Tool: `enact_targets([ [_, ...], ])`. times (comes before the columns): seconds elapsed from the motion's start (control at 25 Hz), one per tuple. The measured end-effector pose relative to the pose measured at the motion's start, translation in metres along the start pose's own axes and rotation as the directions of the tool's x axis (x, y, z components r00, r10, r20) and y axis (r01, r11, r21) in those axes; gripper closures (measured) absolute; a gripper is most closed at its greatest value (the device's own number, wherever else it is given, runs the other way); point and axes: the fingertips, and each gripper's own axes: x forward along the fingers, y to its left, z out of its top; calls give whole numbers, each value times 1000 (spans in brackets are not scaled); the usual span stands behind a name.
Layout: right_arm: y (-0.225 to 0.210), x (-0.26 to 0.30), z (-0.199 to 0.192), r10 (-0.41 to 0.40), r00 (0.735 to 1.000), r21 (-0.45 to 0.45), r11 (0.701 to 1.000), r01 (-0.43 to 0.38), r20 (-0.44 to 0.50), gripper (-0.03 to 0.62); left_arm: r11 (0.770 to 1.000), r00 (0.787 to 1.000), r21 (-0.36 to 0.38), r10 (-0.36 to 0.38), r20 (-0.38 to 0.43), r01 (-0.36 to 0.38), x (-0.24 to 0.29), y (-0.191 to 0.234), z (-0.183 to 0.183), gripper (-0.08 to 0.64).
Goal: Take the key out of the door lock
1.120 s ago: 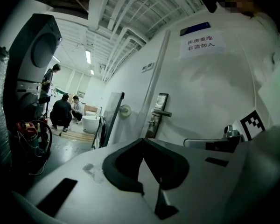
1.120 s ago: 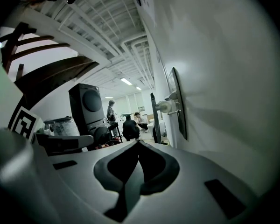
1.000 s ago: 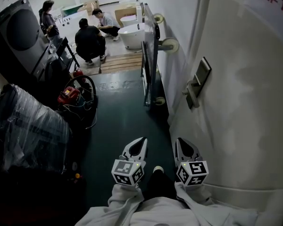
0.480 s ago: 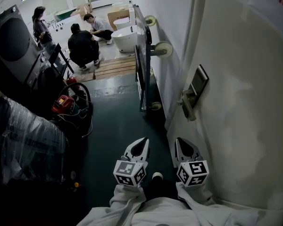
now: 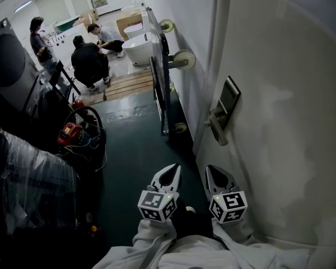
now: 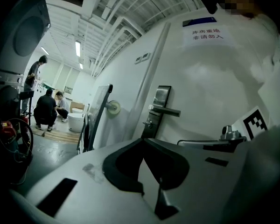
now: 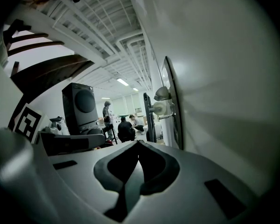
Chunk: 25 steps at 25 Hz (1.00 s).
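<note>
Both grippers sit at bottom centre of the head view, side by side and well apart from the lock.

- Left gripper: jaws pressed together, nothing between them.
- Right gripper: the same, closed and empty. Likely carried closed because nothing is within reach yet.
- Lock plate: right of centre on the white door, with the lever handle just below.
- Key: probably the small stub under the handle, mid-frame in the left gripper view. It is too small to be sure, and it is untouched.
</note>
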Motion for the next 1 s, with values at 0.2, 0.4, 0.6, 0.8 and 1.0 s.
enact_targets([
  [0.2, -7, 4, 1, -50, 999, 24, 998, 50, 10, 540, 997, 997, 17, -68, -33, 69, 18, -2, 2, 546],
  [0.4, -13, 7, 12, -100, 995, 41, 994, 99, 20, 540, 991, 989, 18, -135, -56, 136, 37, -1, 14, 546],
  [0.6, -20, 7, 20, -177, 984, 63, 983, 175, 30, 540, 974, 971, 22, -221, -88, 224, 58, -8, 22, 546],
  [0.8, -27, 11, 22, -244, 969, 89, 967, 240, 34, 540, 954, 948, 19, -294, -123, 298, 77, -10, 23, 546],
  [1.0, -33, 17, 23, -305, 952, 114, 947, 300, 32, 540, 935, 924, 1, -351, -150, 355, 92, -8, 26, 546],
])
